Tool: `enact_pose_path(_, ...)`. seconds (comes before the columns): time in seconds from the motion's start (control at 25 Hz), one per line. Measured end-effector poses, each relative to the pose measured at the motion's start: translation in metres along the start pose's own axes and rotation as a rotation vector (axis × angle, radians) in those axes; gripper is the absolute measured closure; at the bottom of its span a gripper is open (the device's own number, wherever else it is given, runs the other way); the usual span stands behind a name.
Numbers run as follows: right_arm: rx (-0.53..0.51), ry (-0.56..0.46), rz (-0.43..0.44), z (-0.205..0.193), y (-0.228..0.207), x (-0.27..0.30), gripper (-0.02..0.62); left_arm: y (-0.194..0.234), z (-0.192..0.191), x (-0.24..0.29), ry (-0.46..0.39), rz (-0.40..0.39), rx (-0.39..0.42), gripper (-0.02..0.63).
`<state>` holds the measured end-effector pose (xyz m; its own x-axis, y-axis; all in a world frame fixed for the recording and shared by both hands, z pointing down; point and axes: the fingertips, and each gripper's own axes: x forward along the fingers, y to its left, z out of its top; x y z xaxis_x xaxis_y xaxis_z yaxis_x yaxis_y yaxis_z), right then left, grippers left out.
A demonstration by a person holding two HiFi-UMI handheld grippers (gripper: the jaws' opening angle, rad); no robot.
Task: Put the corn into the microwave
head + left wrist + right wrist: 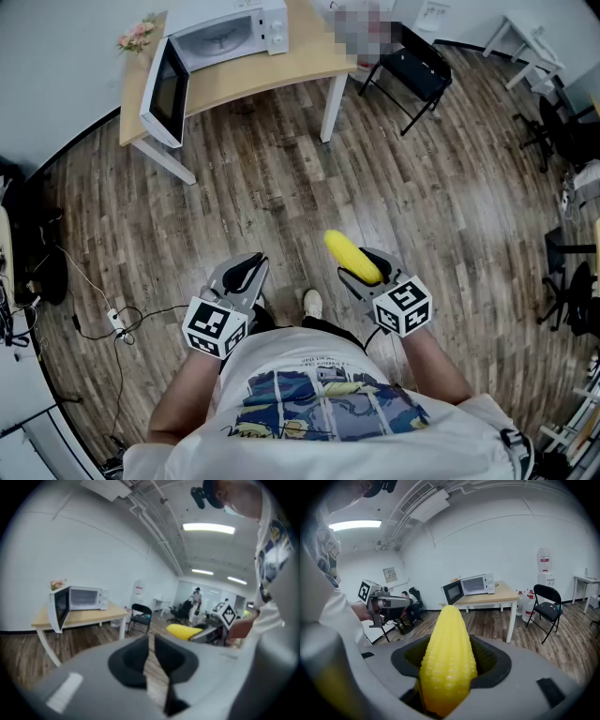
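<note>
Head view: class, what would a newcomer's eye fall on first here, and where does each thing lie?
The bright yellow corn, clamped in the right gripper low in the middle, above the wooden floor. Next, the white microwave, its door swung open, on the wooden table at the top left. The left gripper holds nothing.

A person is holding both forearms bent forward at the waist, each hand pointing its gripper slightly downward. The right gripper [367,269] is gripping a corn [349,253] lengthwise between its jaws, while the left gripper [246,274] is carrying nothing, jaws drawn nearly together.
</note>
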<state>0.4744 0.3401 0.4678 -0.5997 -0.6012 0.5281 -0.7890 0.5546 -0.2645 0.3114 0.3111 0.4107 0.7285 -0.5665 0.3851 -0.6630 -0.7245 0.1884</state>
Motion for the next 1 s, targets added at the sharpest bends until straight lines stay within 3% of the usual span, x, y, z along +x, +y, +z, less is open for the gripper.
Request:
enact_pose_path(0.28,-0.041,0.045,0.015,0.026,0.031,0.063,0.342,0.067,0.014,-0.034,-0.093,0.005,-0.070,0.566)
enact_pose_path(0.6,-0.001,0.012,0.001,0.100,0.093,0.171,0.342,0.213,0.023,-0.123,-0.155,0.058,-0.085,0.593)
enact_pose_path(0.8,-0.002,-0.021,-0.046,0.142,0.117,0.225,0.342,0.266,0.021,-0.162,-0.146,-0.015,-0.059,0.600)
enact_pose_path(1.0,0.004,-0.015,-0.093,0.170,0.125,0.262,0.342,0.312,0.020,-0.179,-0.159,-0.023,-0.087,0.600)
